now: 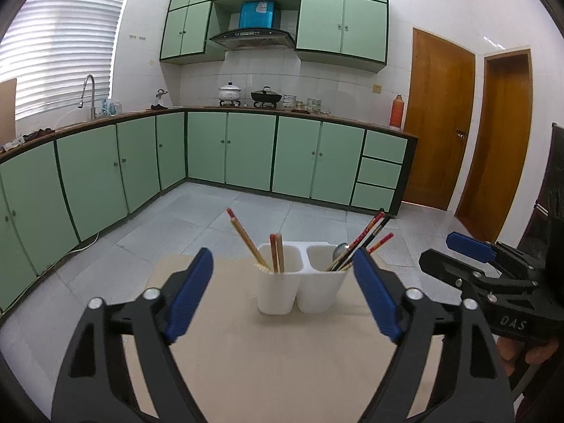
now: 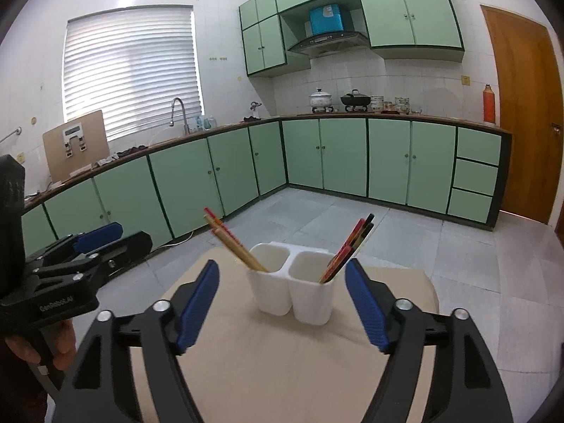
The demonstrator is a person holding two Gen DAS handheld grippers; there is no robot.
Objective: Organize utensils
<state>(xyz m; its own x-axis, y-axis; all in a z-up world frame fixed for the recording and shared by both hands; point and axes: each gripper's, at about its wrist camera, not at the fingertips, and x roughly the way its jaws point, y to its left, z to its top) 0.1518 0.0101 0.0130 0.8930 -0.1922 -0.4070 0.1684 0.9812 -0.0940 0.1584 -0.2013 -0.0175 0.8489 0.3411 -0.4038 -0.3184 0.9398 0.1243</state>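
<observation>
A white two-compartment utensil holder (image 1: 299,289) (image 2: 292,296) stands on a beige table (image 1: 264,359) (image 2: 268,359). In the left wrist view its left compartment holds pale wooden chopsticks (image 1: 246,239) with red ends. Its right compartment holds dark and red chopsticks (image 1: 366,236) and a metal spoon (image 1: 340,250). My left gripper (image 1: 282,261) is open in front of the holder, short of it, with nothing between its blue pads (image 1: 192,292). My right gripper (image 2: 282,268) is likewise open and empty in front of the holder. Each gripper shows at the edge of the other's view: the right one (image 1: 444,252), the left one (image 2: 123,236).
The table's far edge lies just behind the holder, with grey tiled floor (image 1: 218,218) beyond. Green base cabinets (image 2: 352,155) line the far walls, and wooden doors (image 1: 437,120) stand at the right. A hand (image 2: 38,349) grips the left gripper's handle.
</observation>
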